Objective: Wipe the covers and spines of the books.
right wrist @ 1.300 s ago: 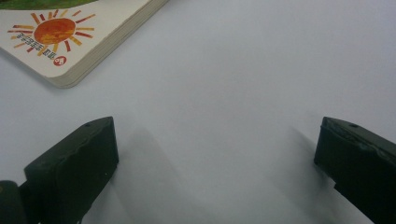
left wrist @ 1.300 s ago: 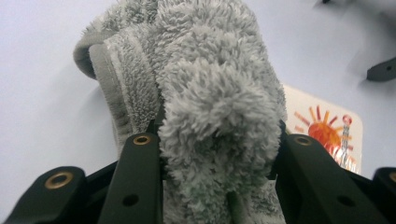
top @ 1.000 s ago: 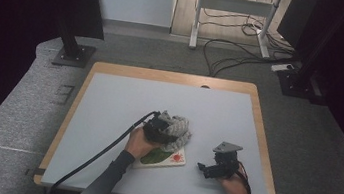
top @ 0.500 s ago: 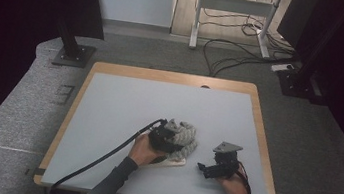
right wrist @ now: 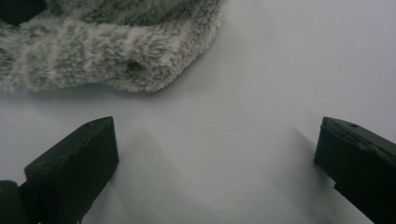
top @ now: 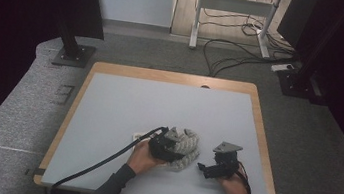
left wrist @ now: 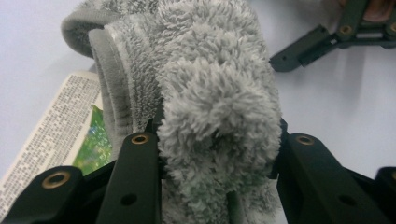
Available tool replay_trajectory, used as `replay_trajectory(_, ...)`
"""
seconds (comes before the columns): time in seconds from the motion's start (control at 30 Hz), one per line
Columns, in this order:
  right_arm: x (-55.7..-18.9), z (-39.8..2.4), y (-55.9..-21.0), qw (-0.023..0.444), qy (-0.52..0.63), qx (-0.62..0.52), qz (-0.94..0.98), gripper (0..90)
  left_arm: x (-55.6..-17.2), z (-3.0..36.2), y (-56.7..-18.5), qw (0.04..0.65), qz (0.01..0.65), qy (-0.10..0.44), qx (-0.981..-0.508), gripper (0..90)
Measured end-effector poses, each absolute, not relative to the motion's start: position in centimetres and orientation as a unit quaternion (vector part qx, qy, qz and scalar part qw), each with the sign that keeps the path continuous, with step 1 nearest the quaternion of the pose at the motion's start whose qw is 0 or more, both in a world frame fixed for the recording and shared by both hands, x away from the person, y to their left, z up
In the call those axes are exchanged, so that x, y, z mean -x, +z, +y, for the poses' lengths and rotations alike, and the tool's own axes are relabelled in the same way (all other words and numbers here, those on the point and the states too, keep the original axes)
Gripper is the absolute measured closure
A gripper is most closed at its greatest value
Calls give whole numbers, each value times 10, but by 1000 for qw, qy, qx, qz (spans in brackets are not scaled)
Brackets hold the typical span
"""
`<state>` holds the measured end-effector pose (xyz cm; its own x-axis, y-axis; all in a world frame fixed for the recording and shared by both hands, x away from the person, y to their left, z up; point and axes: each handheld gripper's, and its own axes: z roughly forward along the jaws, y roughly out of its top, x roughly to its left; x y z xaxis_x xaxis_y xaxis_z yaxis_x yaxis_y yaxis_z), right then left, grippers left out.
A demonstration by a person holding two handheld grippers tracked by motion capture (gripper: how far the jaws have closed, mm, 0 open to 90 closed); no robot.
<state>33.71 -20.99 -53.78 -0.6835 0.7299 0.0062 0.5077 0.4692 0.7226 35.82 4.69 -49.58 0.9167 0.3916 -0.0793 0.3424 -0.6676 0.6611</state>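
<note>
Grey fluffy cloth [left wrist: 215, 93] sits clamped in my left fingers [left wrist: 140, 154]; my right gripper [right wrist: 217, 163] gapes wide on the worktop [top: 123, 106].

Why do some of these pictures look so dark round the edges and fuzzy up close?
High view: the lit table is bright, the room around it falls into shadow. Left gripper view: the grey fluffy cloth sits so near the lens that its closest tufts blur, while the printed leaflet stays readable. Right gripper view: soft shadows stretch from the black jaws across the tabletop, and the cloth's edge is hazy.
</note>
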Motion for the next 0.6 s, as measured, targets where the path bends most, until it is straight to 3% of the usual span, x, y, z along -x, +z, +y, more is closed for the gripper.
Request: replay_trajectory(0.6,-337,-210,-538,154,362,-367,843,0,-351,76,-496,356,206,34,-911,615)
